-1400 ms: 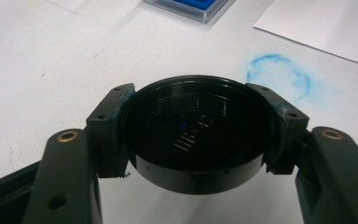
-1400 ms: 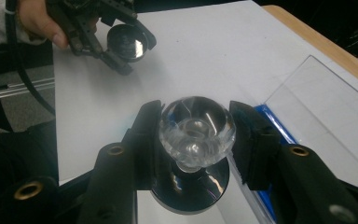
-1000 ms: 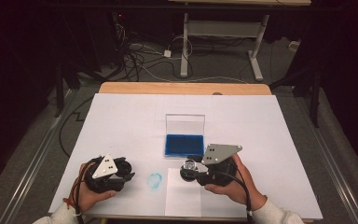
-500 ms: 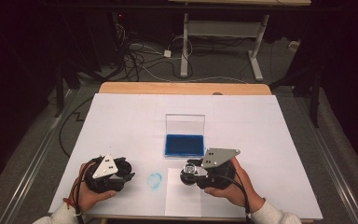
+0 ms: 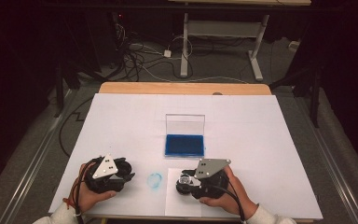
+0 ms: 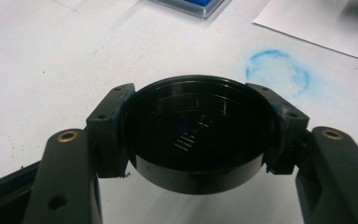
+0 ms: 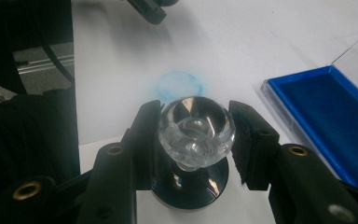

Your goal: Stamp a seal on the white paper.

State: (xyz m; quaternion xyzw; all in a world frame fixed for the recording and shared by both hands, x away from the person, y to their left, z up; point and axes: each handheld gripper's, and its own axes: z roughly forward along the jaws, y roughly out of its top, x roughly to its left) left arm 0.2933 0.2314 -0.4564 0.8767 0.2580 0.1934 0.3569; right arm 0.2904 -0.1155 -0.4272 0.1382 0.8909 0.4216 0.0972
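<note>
Right tongs [image 5: 185, 181] lowered, blue ring [image 5: 155, 180] beside

In the left gripper view the blue ink pad [image 6: 191, 3] is cut off by the top edge, and the white paper sheet [image 6: 317, 23] at upper right is blurred. In the right gripper view the stamp's black base [image 7: 191, 184] sits mostly hidden under its clear knob [image 7: 196, 130]; the frame's right edge crops the ink pad
</note>
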